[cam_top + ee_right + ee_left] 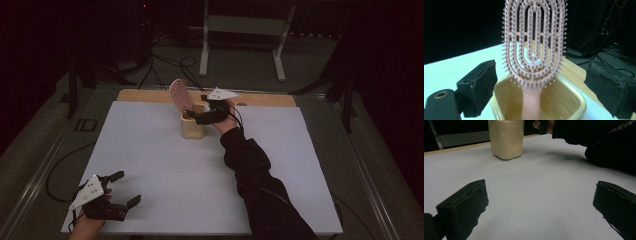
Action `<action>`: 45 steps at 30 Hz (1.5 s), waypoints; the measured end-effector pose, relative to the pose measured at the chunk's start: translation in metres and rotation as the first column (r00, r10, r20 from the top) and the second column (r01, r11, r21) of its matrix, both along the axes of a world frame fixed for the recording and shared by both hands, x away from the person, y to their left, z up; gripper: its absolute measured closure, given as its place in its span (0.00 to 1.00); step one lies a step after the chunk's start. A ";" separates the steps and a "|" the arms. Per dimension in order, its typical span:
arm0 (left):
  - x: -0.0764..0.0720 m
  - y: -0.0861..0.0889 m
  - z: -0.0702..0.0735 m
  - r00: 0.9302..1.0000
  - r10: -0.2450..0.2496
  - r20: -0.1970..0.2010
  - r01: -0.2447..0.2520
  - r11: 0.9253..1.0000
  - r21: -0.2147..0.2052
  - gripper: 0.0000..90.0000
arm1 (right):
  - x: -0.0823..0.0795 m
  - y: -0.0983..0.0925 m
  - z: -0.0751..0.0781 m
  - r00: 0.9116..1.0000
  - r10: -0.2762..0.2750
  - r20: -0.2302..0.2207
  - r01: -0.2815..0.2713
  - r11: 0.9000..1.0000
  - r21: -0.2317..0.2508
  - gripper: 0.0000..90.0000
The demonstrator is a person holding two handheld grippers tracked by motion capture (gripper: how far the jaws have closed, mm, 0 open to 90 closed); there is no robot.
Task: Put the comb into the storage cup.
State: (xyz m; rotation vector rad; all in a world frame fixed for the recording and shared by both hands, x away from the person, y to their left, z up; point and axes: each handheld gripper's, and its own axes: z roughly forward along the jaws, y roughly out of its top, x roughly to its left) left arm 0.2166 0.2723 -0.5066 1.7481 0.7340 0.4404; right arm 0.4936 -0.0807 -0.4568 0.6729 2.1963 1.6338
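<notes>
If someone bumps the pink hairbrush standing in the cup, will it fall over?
Probably it would wobble. The pink hairbrush stands handle-down in the cream cup, its wide head high above the rim, so it looks top-heavy. The cup seems small and light, so a hard bump might tip both.

A large white sheet [165, 165] covers most of a light wooden tabletop [260, 98], whose far edge stays bare. Beyond it, a pale metal frame stand [242, 30] rests on the dark floor among loose black cables [170, 62].
</notes>
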 end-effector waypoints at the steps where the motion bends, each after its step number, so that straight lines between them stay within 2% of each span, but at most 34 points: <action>1: 0.000 0.000 0.000 1.000 0.001 -0.001 -0.001 1.000 0.001 0.00 | -0.001 -0.001 0.000 1.000 -0.004 -0.001 0.004 1.000 0.001 0.11; 5: 0.000 -0.001 0.000 1.000 -0.002 0.003 0.002 1.000 0.005 0.00 | -0.002 -0.004 0.002 1.000 0.016 -0.012 -0.015 1.000 0.011 0.11; 9: -0.001 -0.001 0.001 1.000 0.001 0.003 -0.001 1.000 0.007 0.00 | -0.005 -0.004 0.005 0.999 0.026 -0.047 -0.026 1.000 0.007 0.11; 17: -0.002 -0.001 0.001 1.000 0.002 0.007 -0.002 1.000 0.004 0.00 | -0.009 -0.003 0.012 0.999 0.030 -0.019 -0.031 0.999 -0.022 0.11; 20: -0.002 -0.001 0.001 1.000 0.001 0.008 -0.001 1.000 0.012 0.00 | -0.010 -0.003 0.013 0.999 0.025 -0.042 -0.026 0.999 -0.031 0.11; 25: -0.002 -0.001 0.001 1.000 0.002 0.005 -0.002 1.000 0.011 0.00 | -0.011 -0.007 0.014 0.998 0.027 -0.048 -0.028 0.999 -0.026 0.11; 29: -0.002 -0.001 0.001 1.000 0.006 0.002 -0.006 1.000 0.008 0.00 | -0.011 -0.009 0.014 0.998 0.019 -0.057 -0.021 0.999 -0.048 0.11; 35: -0.004 -0.001 0.001 1.000 0.011 -0.002 -0.011 1.000 0.014 0.00 | -0.014 -0.013 0.015 0.998 0.019 -0.053 -0.022 0.998 -0.054 0.11; 45: -0.010 0.004 0.001 0.999 0.032 0.002 -0.032 0.999 0.008 0.00 | -0.022 -0.018 0.013 0.997 0.021 -0.080 -0.027 0.997 -0.075 0.11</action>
